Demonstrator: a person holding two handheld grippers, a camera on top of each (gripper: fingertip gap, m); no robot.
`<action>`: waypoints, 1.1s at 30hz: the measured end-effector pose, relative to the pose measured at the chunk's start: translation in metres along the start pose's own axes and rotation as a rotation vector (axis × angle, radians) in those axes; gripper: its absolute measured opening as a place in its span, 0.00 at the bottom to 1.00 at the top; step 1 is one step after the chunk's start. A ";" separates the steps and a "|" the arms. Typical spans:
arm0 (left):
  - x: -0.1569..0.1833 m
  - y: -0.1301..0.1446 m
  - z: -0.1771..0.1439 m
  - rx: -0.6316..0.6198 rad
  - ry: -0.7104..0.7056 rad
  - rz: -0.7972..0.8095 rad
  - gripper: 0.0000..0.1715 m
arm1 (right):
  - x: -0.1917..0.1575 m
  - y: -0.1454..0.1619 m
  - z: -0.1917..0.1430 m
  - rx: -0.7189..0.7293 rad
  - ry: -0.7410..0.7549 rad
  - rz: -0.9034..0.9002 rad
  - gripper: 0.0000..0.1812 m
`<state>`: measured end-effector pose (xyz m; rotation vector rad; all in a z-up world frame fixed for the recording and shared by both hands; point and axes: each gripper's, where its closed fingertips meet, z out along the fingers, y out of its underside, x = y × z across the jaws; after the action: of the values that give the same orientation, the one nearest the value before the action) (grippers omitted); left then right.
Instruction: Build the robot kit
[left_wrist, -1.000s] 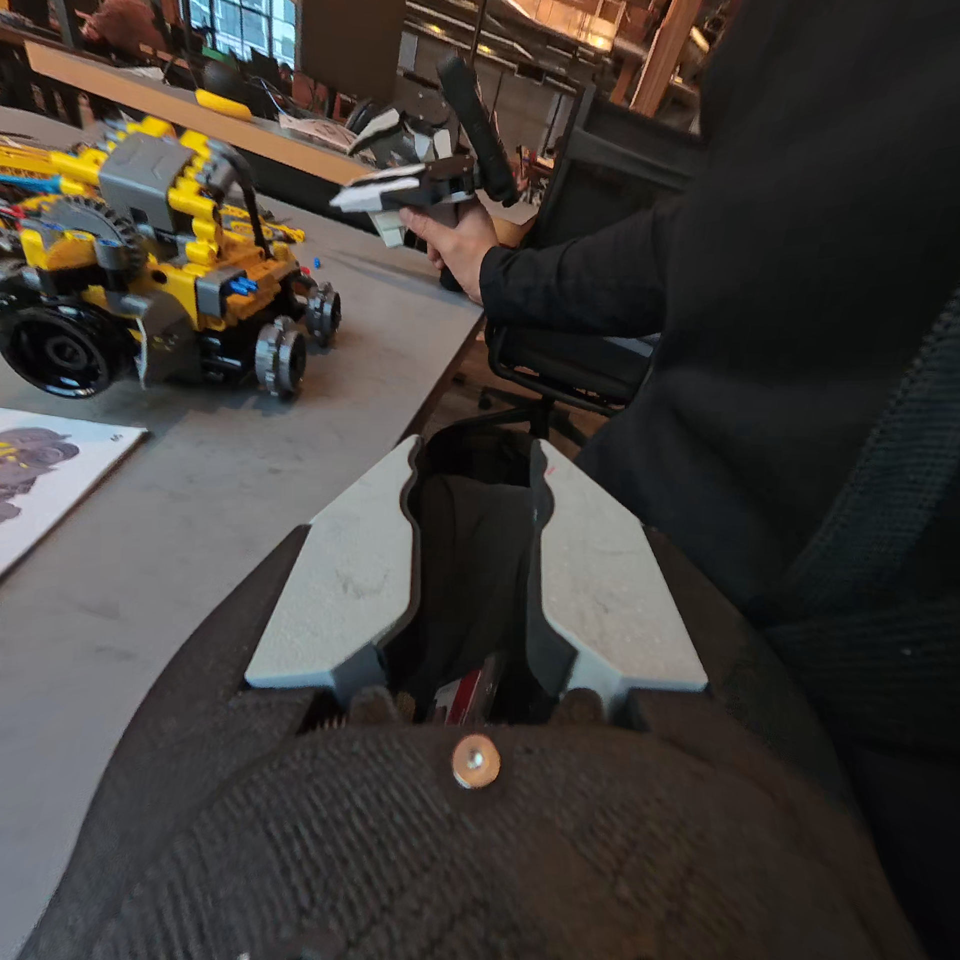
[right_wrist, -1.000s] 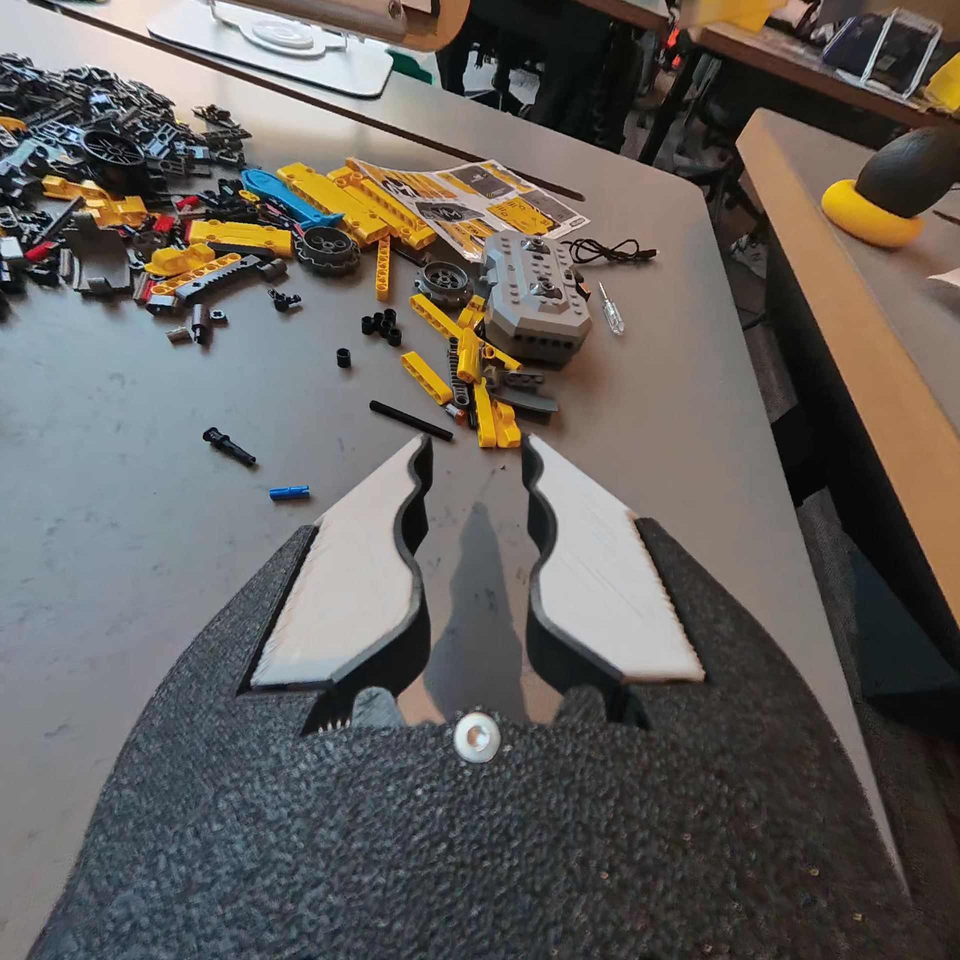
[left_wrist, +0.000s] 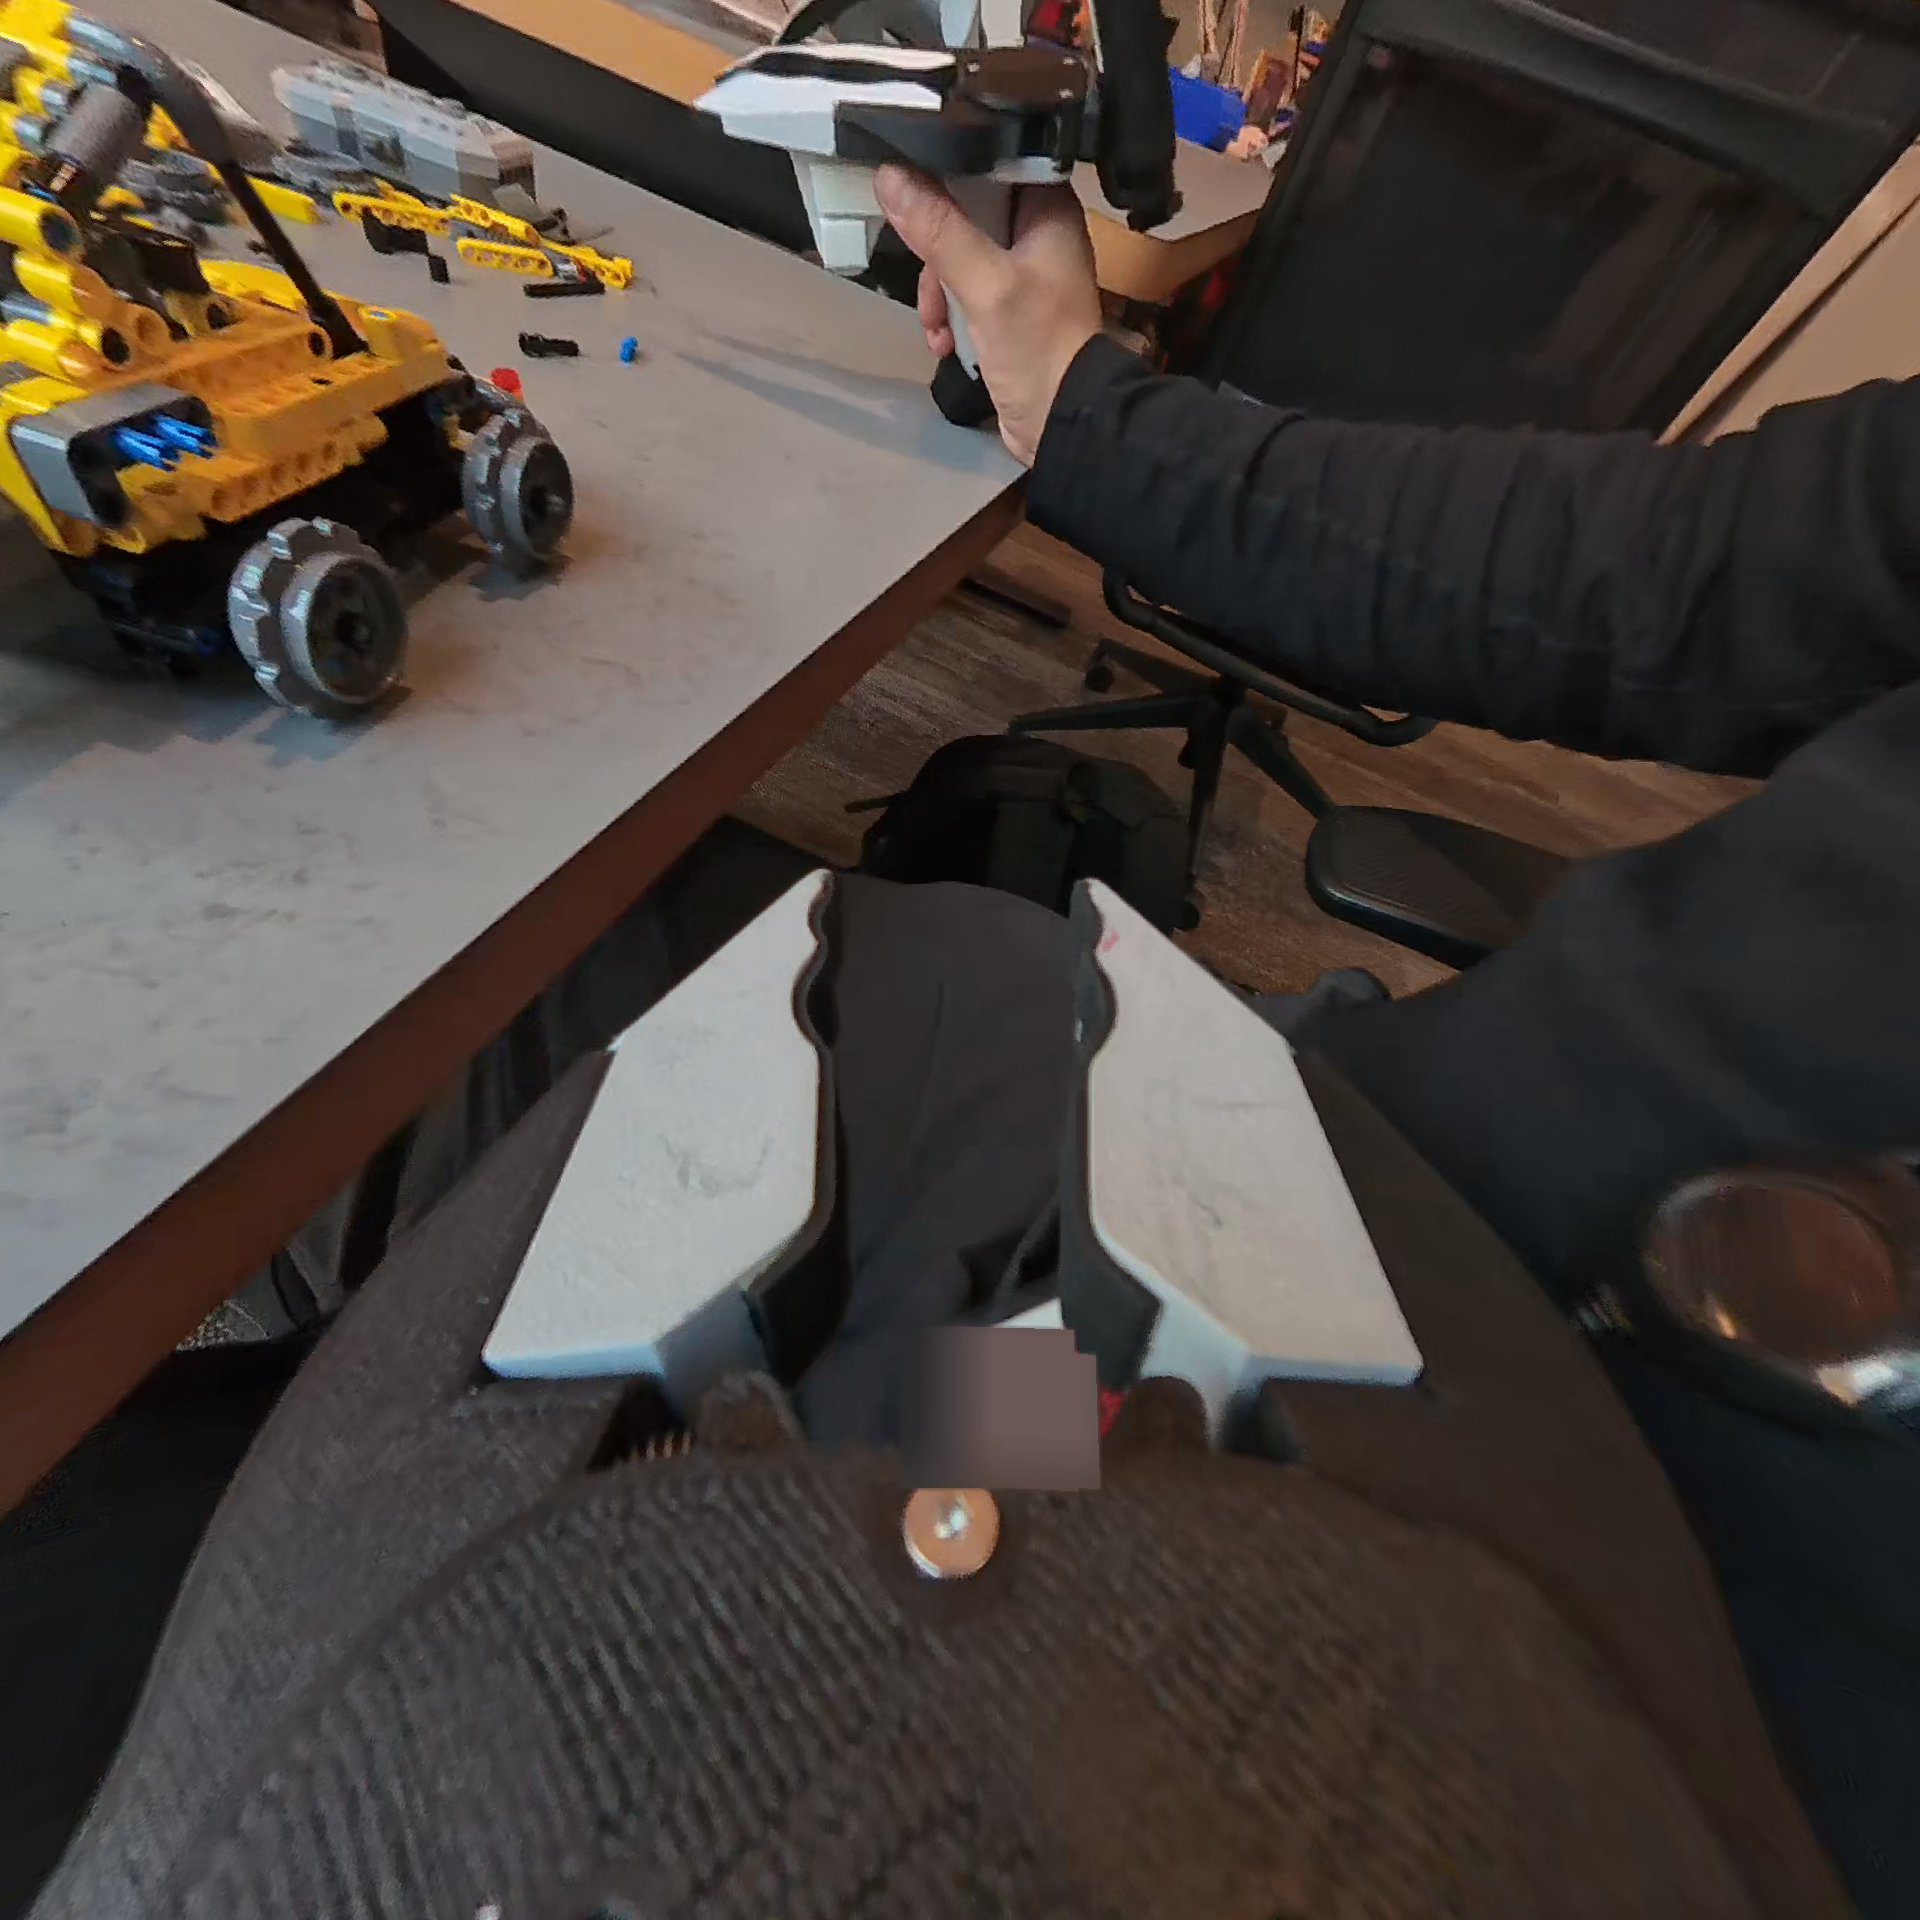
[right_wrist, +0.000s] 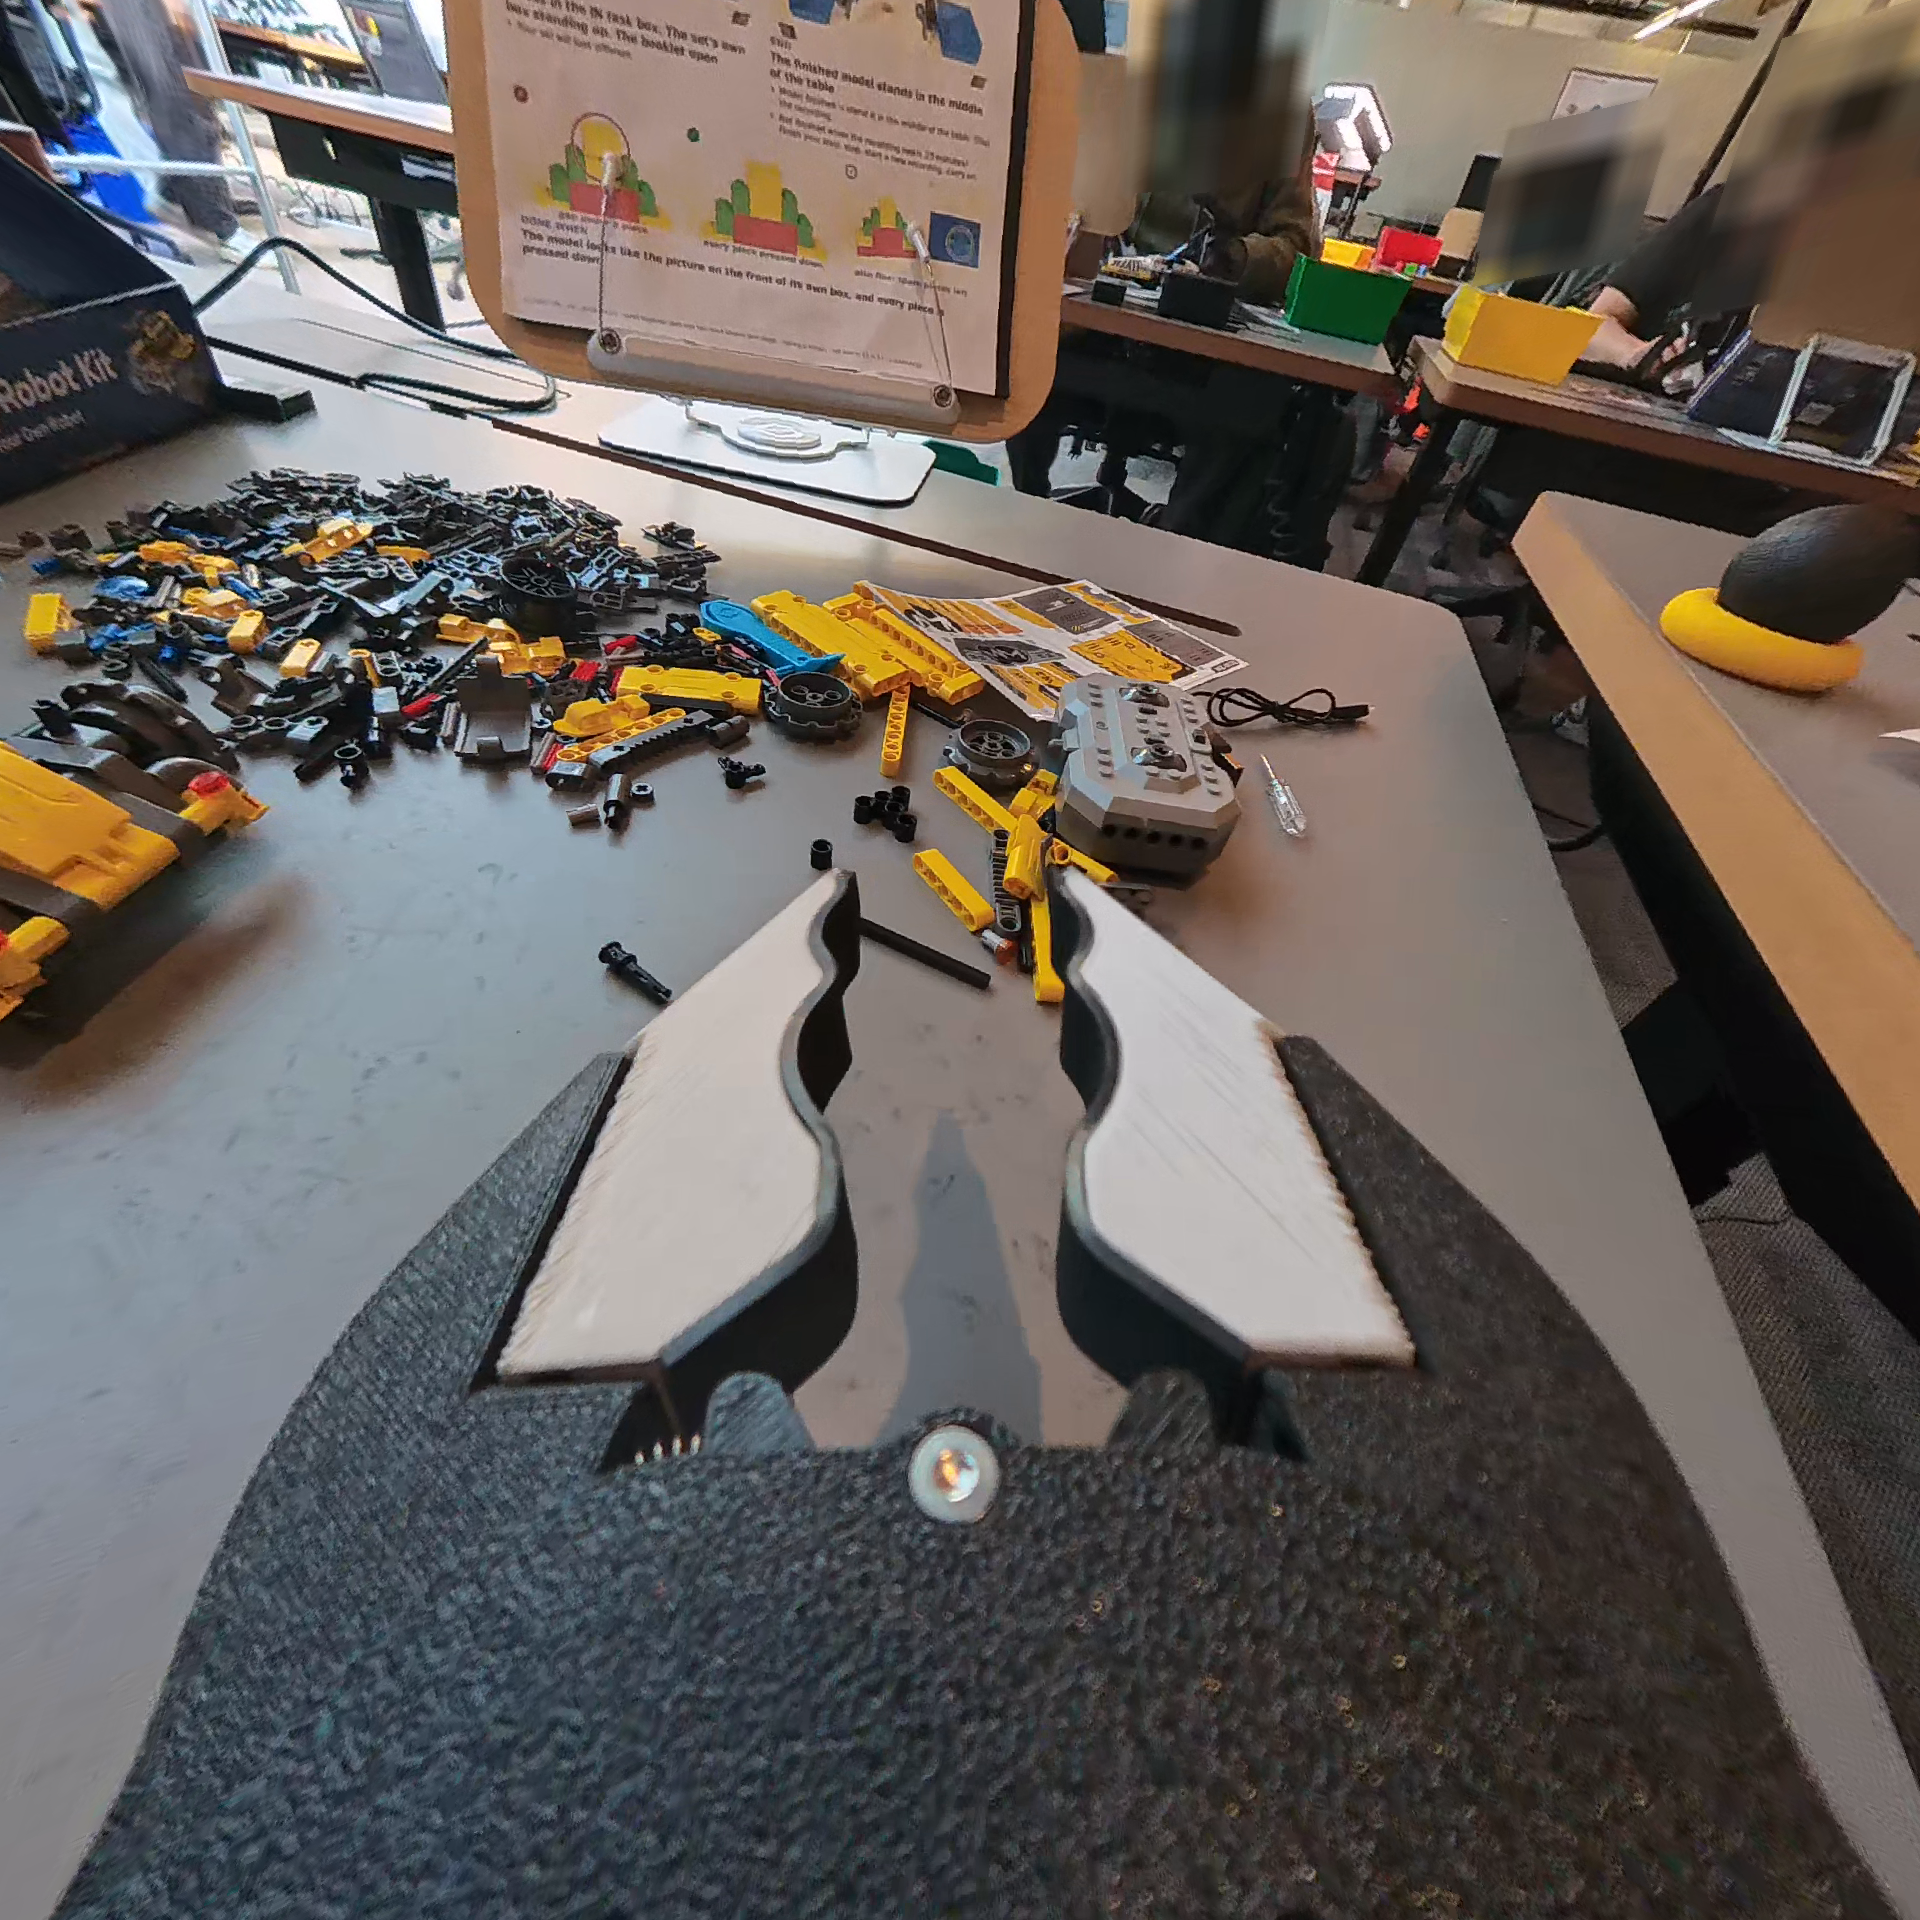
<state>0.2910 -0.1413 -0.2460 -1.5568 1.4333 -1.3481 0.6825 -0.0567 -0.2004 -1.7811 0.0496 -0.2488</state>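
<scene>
Over a grey table (right_wrist: 364, 1195), both grippers empty, jaws parted.
Nearest, left gripper (left_wrist: 951, 914) off the table edge above a dark lap, holding nothing; right gripper (right_wrist: 951, 904) moderately open above the tabletop, tips near a black axle (right_wrist: 925, 951) and yellow beams (right_wrist: 956, 883), touching none. Farther: grey battery box (right_wrist: 1143, 769), loose-parts pile (right_wrist: 343, 623), yellow model vehicle (left_wrist: 208, 416), instruction sheet on a stand (right_wrist: 748, 156).

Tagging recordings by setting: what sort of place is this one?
Most likely a shared workshop or lab: rows of desks with coloured parts bins, an office chair, and a grey table strewn with building-kit pieces before an instruction sheet on a stand.
</scene>
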 end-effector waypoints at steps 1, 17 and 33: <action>0.002 0.000 -0.001 -0.010 0.003 0.002 0.24 | 0.000 -0.001 -0.001 0.010 0.000 0.003 0.20; -0.072 -0.094 0.004 0.101 0.044 0.206 0.20 | 0.002 -0.005 -0.005 0.044 -0.035 0.058 0.20; -0.131 -0.094 -0.014 0.164 -0.126 0.085 0.16 | -0.008 -0.001 0.000 0.005 -0.034 -0.039 0.18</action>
<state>0.3227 0.0078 -0.1899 -1.4327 1.2652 -1.2608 0.6742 -0.0553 -0.2006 -1.7825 -0.0103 -0.2468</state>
